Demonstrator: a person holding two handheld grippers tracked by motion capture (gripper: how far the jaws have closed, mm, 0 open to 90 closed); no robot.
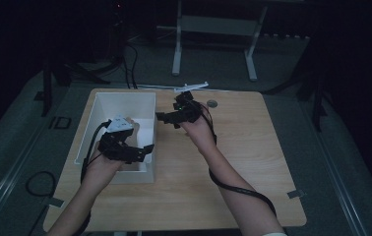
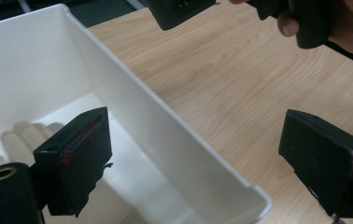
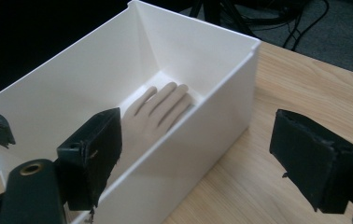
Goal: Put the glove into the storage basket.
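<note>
A white open-topped box stands on the left half of the wooden table. A pale model hand lies flat on the box floor; its fingers show in the left gripper view. My left gripper hovers at the box's near right corner, open, its jaws either side of the right wall without touching it. My right gripper is held beside the box's right wall, pointing left, and is open with nothing between the pads. One of its jaws shows in the left gripper view.
A small round grommet sits in the table near the far edge. A thin white bar lies at that edge. Metal stand legs rise on the dark floor beyond. Bare wood stretches to the right of the box.
</note>
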